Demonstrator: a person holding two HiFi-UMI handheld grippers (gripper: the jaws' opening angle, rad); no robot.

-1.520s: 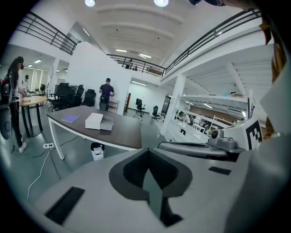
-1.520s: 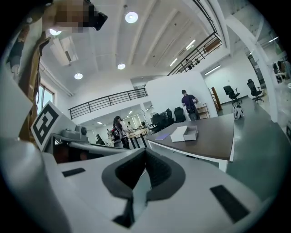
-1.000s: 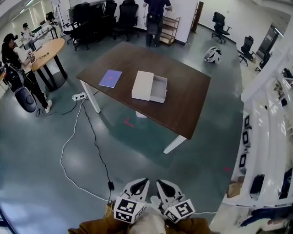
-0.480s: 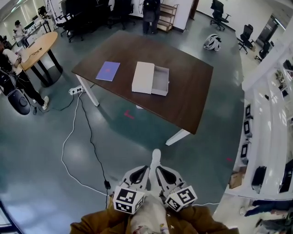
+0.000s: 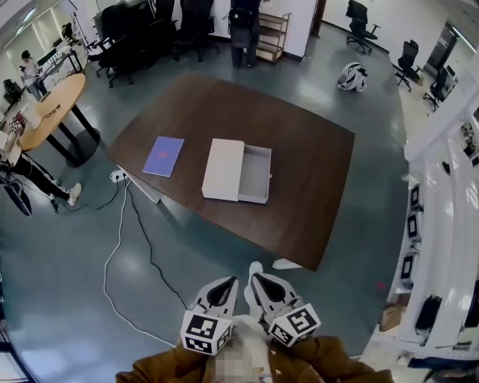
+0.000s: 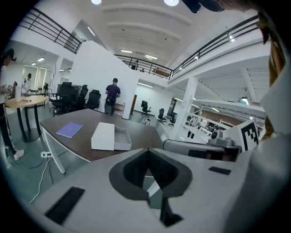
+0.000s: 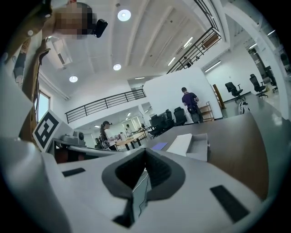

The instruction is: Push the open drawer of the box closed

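Note:
A white box (image 5: 223, 170) lies on the dark brown table (image 5: 314, 187), and its grey drawer (image 5: 255, 175) is pulled out toward the right. Both grippers are held low, close to my body and well short of the table's near edge. My left gripper (image 5: 227, 282) and right gripper (image 5: 255, 278) are shut, with nothing between the jaws. In the left gripper view the box (image 6: 103, 136) and drawer (image 6: 122, 138) lie ahead, left of the shut jaw tips (image 6: 147, 150). The right gripper view shows the box (image 7: 180, 144) and drawer (image 7: 200, 146) beyond its shut tips (image 7: 145, 151).
A purple booklet (image 5: 164, 155) lies on the table left of the box. A white cable (image 5: 120, 247) trails over the floor at the left. A round wooden table (image 5: 46, 106) with people stands far left, office chairs (image 5: 187, 19) at the back, white shelves (image 5: 449, 224) at the right.
The table and box have grown larger and come nearer in the head view as I walked toward them. Both grippers stayed shut and low in front of me.

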